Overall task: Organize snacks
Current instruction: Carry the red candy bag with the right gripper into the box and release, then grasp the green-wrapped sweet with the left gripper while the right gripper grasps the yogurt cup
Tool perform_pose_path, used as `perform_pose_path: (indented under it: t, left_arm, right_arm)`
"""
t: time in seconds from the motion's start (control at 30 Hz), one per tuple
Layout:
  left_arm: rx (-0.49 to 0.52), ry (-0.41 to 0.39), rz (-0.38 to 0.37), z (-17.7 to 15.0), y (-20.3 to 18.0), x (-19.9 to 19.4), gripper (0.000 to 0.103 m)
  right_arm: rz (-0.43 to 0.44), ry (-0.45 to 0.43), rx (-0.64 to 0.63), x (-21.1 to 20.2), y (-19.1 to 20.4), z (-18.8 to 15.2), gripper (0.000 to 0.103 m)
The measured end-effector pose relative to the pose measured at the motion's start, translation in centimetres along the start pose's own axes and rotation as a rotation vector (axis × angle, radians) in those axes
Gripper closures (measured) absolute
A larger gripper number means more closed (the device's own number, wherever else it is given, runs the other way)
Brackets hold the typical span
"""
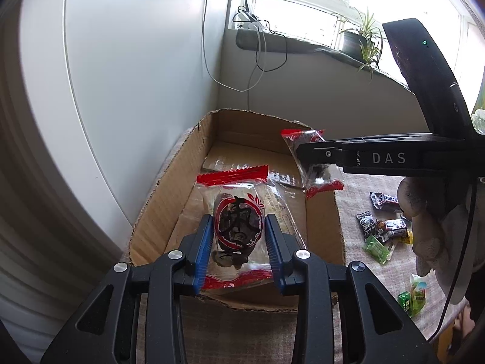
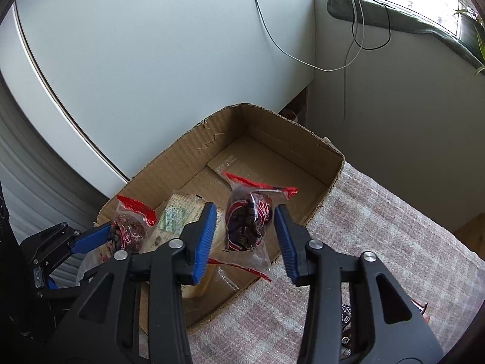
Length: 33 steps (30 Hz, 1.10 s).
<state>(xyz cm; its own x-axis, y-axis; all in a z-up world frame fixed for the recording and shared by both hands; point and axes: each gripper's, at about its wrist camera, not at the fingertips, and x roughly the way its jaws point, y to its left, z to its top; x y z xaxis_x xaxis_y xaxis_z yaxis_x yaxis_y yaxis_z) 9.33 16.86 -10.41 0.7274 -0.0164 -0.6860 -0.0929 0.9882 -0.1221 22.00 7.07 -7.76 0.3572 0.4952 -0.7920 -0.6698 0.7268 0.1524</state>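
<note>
A clear packet with red ends and dark fruit point(image 1: 239, 230) stands over the open cardboard box point(image 1: 169, 188), between the blue pads of my left gripper point(image 1: 239, 217). The pads flank it with thin gaps, so the gripper is open. A second packet of the same kind point(image 2: 245, 224) hangs tilted over the box point(image 2: 303, 157) inside my right gripper point(image 2: 246, 206). That gripper is open, with clear gaps on both sides of the packet. In the left wrist view the right gripper point(image 1: 303, 153) reaches in from the right, with its packet point(image 1: 318, 179) behind its finger.
Loose snacks lie on the checked cloth point(image 2: 379, 227) right of the box: a Snickers bar point(image 1: 385, 200), dark wrappers and green candies point(image 1: 377, 248). A gloved hand point(image 1: 424, 227) holds the right gripper. A white wall stands to the left; a window sill with cables and a plant runs behind.
</note>
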Motion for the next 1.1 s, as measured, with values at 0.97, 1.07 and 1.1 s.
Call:
perform_pose_path:
  t: [0.97, 1.07, 1.1]
  left_arm:
    - [0.028, -0.053, -0.061, -1.1, -3.7, -4.0, 0.042]
    - [0.037, -0.048, -0.08, -1.5, -4.7, -4.3, 0.042]
    - [0.04, -0.048, -0.087, -1.6, -5.0, -4.3, 0.042]
  right_arm:
    - [-0.051, -0.079, -0.009, -8.4, -2.3, -5.0, 0.028]
    - [-0.06, -0.07, -0.01, -9.5, -3.2, -6.9, 0.028]
    - [-0.069, -0.066, -0.011, -9.8, -3.5, -7.6, 0.028]
